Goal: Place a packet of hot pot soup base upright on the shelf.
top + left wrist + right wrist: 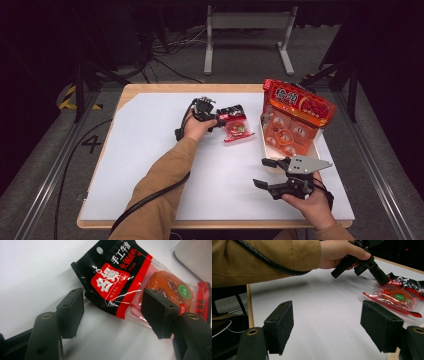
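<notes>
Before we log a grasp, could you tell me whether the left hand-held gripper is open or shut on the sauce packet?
Open: the left hand-held gripper straddles the sauce packet, with gaps at both pads.

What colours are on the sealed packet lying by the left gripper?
The packet is black and red with a clear window showing an orange block; the left gripper view shows it best.

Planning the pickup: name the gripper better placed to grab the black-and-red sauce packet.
Left. The left gripper already straddles the sauce packet, jaws open. The right gripper hovers apart, near the table's front edge.
</notes>
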Motion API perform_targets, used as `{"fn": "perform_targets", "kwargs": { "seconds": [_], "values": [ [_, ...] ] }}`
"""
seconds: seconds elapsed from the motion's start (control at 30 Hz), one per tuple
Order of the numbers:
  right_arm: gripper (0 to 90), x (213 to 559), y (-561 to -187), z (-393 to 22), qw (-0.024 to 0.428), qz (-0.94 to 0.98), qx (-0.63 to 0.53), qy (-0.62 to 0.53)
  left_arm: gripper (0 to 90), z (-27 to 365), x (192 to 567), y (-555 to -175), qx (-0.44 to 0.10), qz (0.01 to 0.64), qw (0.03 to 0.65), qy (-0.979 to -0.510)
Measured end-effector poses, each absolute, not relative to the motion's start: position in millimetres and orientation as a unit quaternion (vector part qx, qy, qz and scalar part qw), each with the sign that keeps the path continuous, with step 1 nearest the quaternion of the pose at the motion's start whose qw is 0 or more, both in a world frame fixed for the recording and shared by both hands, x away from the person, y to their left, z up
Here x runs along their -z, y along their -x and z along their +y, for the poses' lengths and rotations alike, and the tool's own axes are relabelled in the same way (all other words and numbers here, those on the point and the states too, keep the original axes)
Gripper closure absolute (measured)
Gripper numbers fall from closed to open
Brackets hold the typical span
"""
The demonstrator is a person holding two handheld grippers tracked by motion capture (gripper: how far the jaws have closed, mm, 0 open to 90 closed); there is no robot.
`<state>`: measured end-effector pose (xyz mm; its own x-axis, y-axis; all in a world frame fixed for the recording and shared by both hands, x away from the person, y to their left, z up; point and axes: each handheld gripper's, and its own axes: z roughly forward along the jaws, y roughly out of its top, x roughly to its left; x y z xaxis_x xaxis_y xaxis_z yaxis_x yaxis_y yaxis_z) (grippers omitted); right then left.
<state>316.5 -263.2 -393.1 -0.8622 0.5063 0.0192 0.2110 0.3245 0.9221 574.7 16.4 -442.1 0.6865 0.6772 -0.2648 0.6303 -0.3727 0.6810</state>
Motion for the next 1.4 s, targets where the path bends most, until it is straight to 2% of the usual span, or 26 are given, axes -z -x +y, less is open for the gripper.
{"fn": "perform_targets", "kwargs": {
  "seconds": [0.07,0.27,0.33,0.43,0.53,0.57,1.03,1.4],
  "values": [
    [27.4,392.9,-316.3,-263.5,0.138,0.802,-0.537,-0.223,30.6,15.1,441.0,-576.6,-0.04,0.397,0.399,-0.826],
    [27.2,392.8,-316.2,-265.0,0.135,0.8,-0.539,-0.225,31.2,8.1,442.2,-582.1,-0.048,0.388,0.409,-0.824],
    [27.3,392.7,-316.3,-265.4,0.136,0.8,-0.539,-0.225,34.5,7.5,443.1,-582.6,-0.047,0.389,0.412,-0.823],
    [27.3,392.8,-316.1,-266.0,0.134,0.8,-0.541,-0.224,51.2,6.6,444.7,-581.3,-0.067,0.372,0.407,-0.831],
    [27.3,393.6,-316.5,-266.2,0.133,0.8,-0.54,-0.226,83.4,5.5,443.2,-577.0,-0.111,0.343,0.386,-0.849],
    [27.3,393.6,-316.5,-266.0,0.133,0.8,-0.54,-0.225,86.9,5.1,442.9,-576.0,-0.113,0.34,0.388,-0.849],
    [27.3,394.3,-318.2,-266.8,0.136,0.801,-0.537,-0.228,90.0,17.7,413.2,-559.0,-0.1,0.307,0.474,-0.819],
    [27.3,392.9,-320.1,-267.6,0.14,0.8,-0.536,-0.23,90.0,19.8,385.9,-534.2,-0.09,0.27,0.511,-0.811]
  ]
}}
